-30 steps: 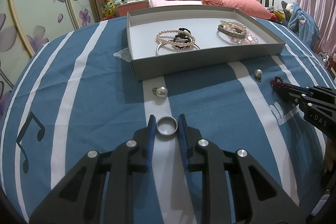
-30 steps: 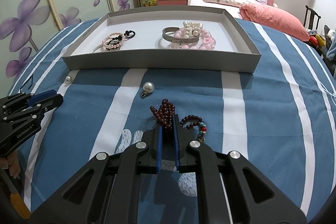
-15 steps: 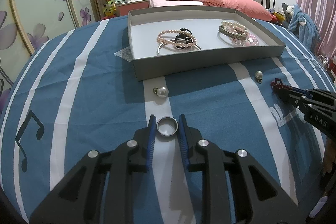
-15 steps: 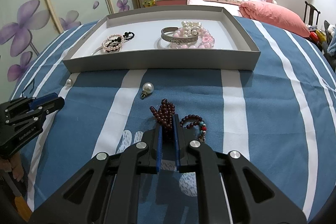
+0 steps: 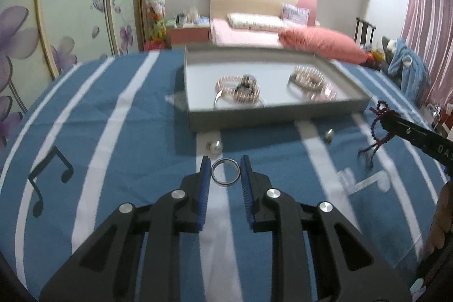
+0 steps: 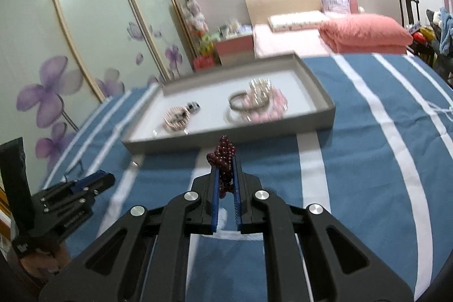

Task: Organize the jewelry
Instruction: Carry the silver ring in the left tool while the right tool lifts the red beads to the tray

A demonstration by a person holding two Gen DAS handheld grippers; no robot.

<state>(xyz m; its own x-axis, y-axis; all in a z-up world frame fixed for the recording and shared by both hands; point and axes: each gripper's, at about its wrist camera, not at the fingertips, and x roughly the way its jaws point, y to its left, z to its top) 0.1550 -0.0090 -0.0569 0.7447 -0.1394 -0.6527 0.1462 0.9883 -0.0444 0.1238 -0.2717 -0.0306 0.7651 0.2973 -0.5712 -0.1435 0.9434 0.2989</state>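
My left gripper (image 5: 225, 164) is shut on a silver ring (image 5: 225, 172), held flat between its blue pads above the blue striped cloth. My right gripper (image 6: 225, 160) is shut on a dark red bead bracelet (image 6: 223, 157) and holds it up off the cloth; in the left wrist view the bracelet (image 5: 379, 123) dangles from that gripper at the right. The grey tray (image 5: 280, 115) lies ahead with pink bead bracelets (image 5: 237, 88) and a silver bangle with pearls (image 5: 308, 79) inside. It also shows in the right wrist view (image 6: 232, 136).
Two pearl earrings lie on the cloth in front of the tray, one near the left gripper (image 5: 215, 146), one further right (image 5: 328, 135). The left gripper (image 6: 70, 200) shows at the lower left of the right wrist view. A bed and sliding wardrobe doors stand behind.
My right gripper has lifted the dark red bracelet off the cloth and risen, tilting left. My left gripper has lifted with the ring; both views show the tray from higher up.
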